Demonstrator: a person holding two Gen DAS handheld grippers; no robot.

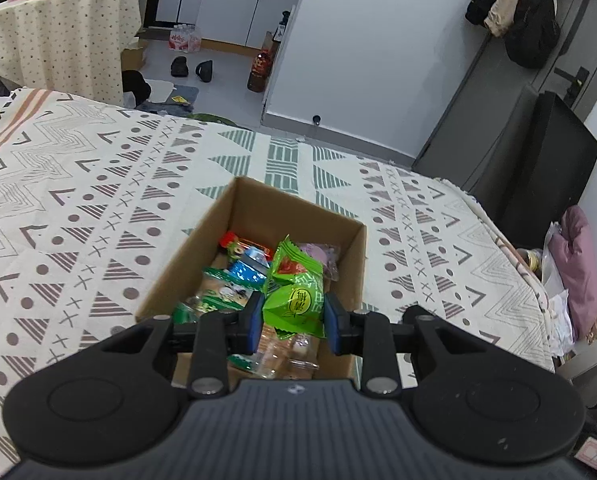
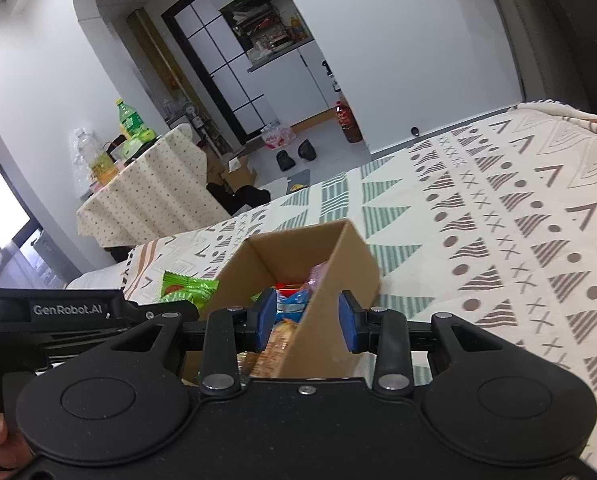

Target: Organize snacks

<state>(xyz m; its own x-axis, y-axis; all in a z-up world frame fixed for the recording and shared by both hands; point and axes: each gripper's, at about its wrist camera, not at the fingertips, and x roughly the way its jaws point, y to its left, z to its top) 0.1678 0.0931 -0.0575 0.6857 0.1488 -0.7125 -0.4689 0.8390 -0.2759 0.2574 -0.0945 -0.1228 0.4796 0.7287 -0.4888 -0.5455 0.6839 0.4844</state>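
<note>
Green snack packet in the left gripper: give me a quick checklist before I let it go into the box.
1. Packet held: the green snack packet sits between the left gripper pads; ok.
2. Over the opening: packet hangs above the cardboard box, inside its walls; ok.
3. Room in the box: snacks lie on the bottom, none reaching the rim; ok.
4. Box steadied: the right gripper straddles the box's near wall, pads apart, not visibly clamping; cannot tell.
5. Drop height: gap between packet and the snacks below is unclear; cannot tell.
6. Box seating: it rests flat on the patterned bedspread; ok.
</note>
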